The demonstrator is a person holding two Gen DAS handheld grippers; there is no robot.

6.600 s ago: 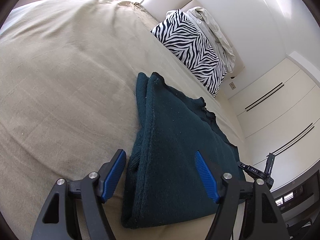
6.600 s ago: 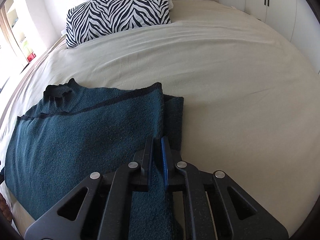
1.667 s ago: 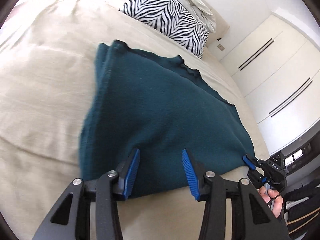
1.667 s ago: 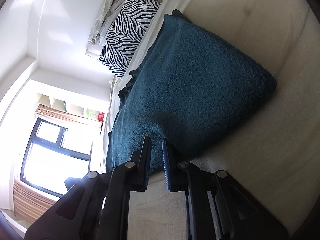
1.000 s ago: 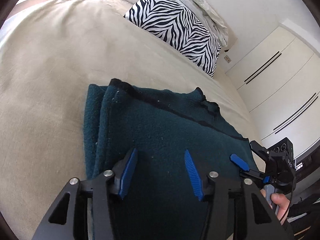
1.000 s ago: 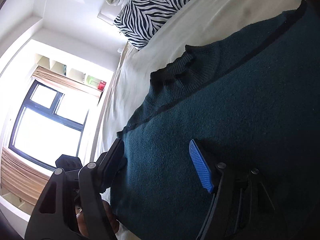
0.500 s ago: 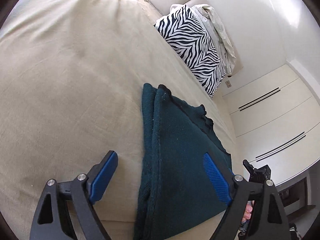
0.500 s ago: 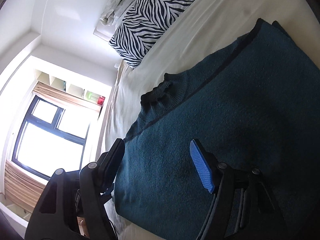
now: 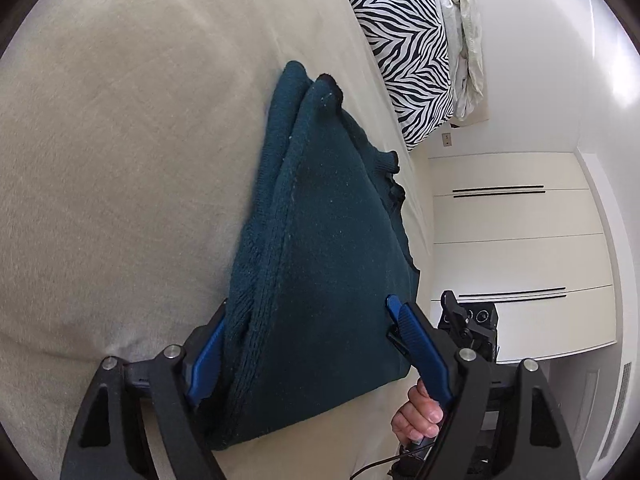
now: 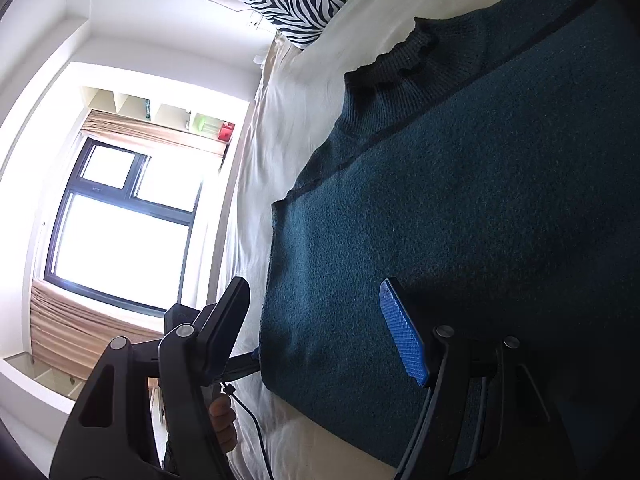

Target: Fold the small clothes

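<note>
A dark teal knit sweater (image 9: 328, 240) lies folded on the beige bed (image 9: 120, 160). My left gripper (image 9: 306, 306) straddles the sweater's near folded side edge and its jaws are closing. The left blue pad (image 9: 204, 356) sits against the stacked layers, while the right pad (image 9: 416, 348) stands over the cloth without pressing it. In the right wrist view, the sweater (image 10: 460, 200) shows its collar at the top. My right gripper (image 10: 314, 286) is open over the opposite near corner, with cloth between its fingers but not pinched.
A zebra-print pillow (image 9: 408, 40) and crumpled white bedding lie at the head of the bed. White wardrobe doors (image 9: 520, 240) stand beyond the far side. A bright window (image 10: 120, 220) with a curtain is on the other side. A hand (image 9: 420, 412) holds the right gripper.
The left gripper has rolled and closed in on the sweater's folded edge, its jaws widening, then narrowing a little. The right gripper has slid toward the sweater's near corner with its jaws wide.
</note>
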